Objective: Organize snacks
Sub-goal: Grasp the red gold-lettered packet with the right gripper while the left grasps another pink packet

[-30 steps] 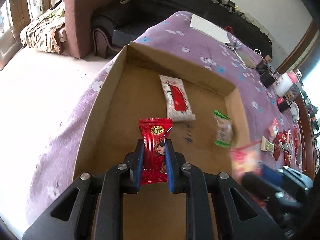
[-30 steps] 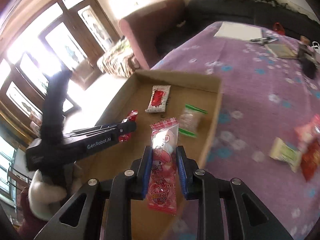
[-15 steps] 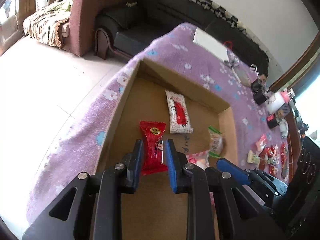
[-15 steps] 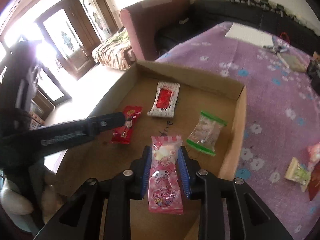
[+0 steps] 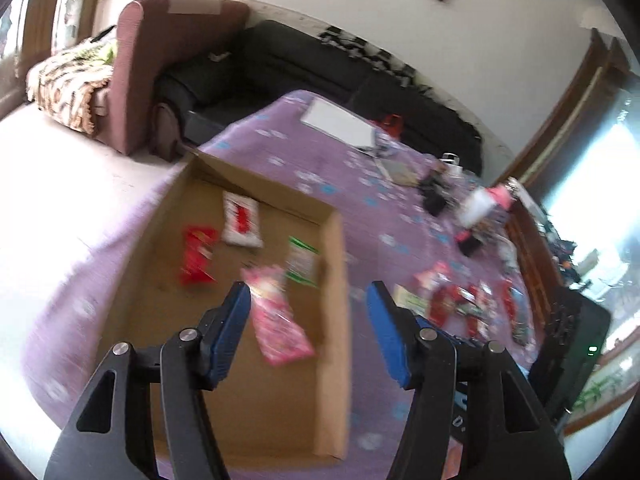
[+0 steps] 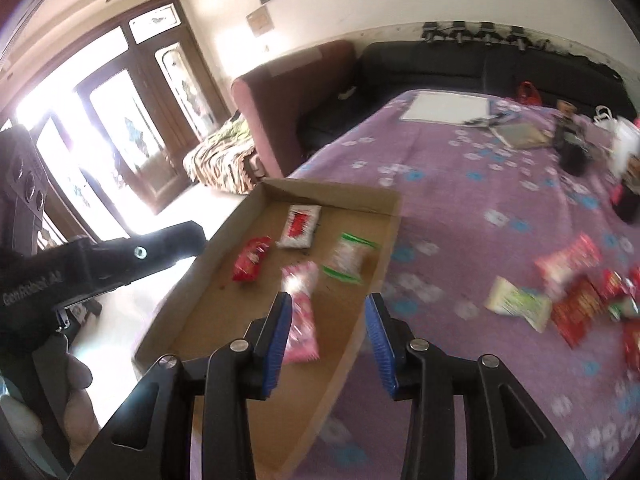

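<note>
Both views are motion-blurred. In the cardboard box (image 6: 256, 196), the red packet (image 6: 252, 260) lies toward the left wall, the white packet (image 6: 300, 226) near the far wall, the pink packet (image 6: 302, 316) and green-edged packet (image 6: 348, 258) toward the right wall. Left gripper (image 5: 308, 336) and right gripper (image 6: 328, 340) gape, holding nothing. Loose snacks (image 6: 576, 304) on the purple tablecloth (image 6: 460, 168) are cut off at the right.

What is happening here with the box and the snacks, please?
A person is sorting snacks into a cardboard box on a purple table. Both the left gripper and the right gripper are open and empty. Four packets lie in the box, including a pink packet and a red packet. More snacks wait on the table.
</note>
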